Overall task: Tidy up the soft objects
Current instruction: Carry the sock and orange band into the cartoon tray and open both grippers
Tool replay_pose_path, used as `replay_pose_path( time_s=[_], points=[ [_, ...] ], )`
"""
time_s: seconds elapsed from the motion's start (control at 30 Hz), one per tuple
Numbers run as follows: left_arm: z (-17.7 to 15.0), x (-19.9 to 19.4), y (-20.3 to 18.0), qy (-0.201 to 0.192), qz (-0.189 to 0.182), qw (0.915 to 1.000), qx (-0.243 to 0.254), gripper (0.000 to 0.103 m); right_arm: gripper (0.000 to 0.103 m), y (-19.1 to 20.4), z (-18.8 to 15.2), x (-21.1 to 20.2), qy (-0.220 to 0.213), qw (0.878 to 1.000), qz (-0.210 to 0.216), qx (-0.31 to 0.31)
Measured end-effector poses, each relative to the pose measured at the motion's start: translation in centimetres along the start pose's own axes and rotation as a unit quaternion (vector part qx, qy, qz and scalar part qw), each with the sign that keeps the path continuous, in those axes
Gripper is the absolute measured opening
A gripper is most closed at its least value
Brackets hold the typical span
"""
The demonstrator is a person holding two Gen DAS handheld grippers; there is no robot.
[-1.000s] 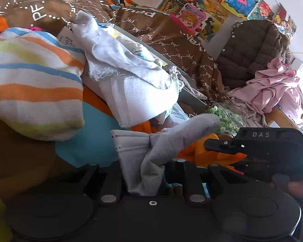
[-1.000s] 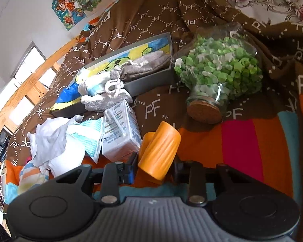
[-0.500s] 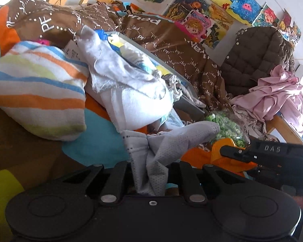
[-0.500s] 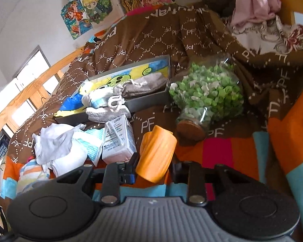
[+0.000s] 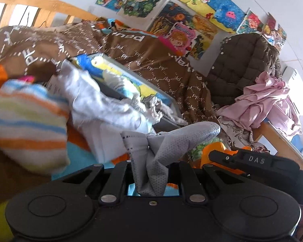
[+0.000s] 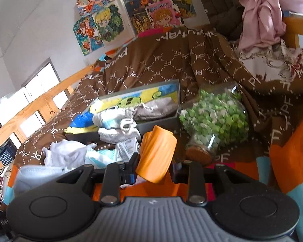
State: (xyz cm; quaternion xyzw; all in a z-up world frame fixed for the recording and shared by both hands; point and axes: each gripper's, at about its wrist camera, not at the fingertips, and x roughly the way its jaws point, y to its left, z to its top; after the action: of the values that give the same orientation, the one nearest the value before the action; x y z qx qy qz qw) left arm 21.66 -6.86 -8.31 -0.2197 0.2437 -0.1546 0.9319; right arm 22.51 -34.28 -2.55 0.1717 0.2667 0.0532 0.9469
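Observation:
A grey perforated sock [image 5: 171, 141] sticks up between the fingers of my left gripper [image 5: 149, 167], which is shut on it above the bedding. In the right wrist view my right gripper [image 6: 154, 165] is shut on an orange soft roll [image 6: 157, 151], held clear of the blanket. A shallow grey box [image 6: 178, 92] with a cartoon lining lies on the bed ahead of both grippers. It holds a grey sock [image 6: 155, 109] and white-and-blue socks [image 6: 111, 119]. The right gripper's black body [image 5: 252, 159] shows low and to the right of the grey sock in the left wrist view.
A jar of green paper stars [image 6: 216, 119] lies on its side right of the box. A white carton [image 6: 127, 147] and crumpled white cloth [image 6: 64, 153] sit in front of it. A striped towel [image 5: 28, 125] is at left. Pink clothing [image 5: 266, 100] and a brown jacket [image 5: 242, 64] hang at right.
Both grippers have risen with their loads, so more wall and posters show. The left fingers drew closer together on the grey sock. The orange roll stays gripped.

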Motion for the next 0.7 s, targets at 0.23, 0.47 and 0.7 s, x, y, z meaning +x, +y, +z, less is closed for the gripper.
replay_pose_path(
  time_s=[0.23,0.47,0.7],
  points=[
    [4.3,2.0,-0.4,-0.014,-0.012,0.9995,0.023,0.012,0.033,0.1,2.4,2.9,-0.056,0.997,0.048,0.015],
    [10.4,7.4,0.5,-0.022,-0.025,0.9995,-0.002,0.012,0.034,0.1,6.0,8.8,-0.093,0.991,0.097,0.024],
    [15.2,14.4,0.8,-0.011,0.0,0.9998,0.015,0.012,0.036,-0.3,7.3,14.3,-0.07,0.995,0.077,-0.009]
  ],
)
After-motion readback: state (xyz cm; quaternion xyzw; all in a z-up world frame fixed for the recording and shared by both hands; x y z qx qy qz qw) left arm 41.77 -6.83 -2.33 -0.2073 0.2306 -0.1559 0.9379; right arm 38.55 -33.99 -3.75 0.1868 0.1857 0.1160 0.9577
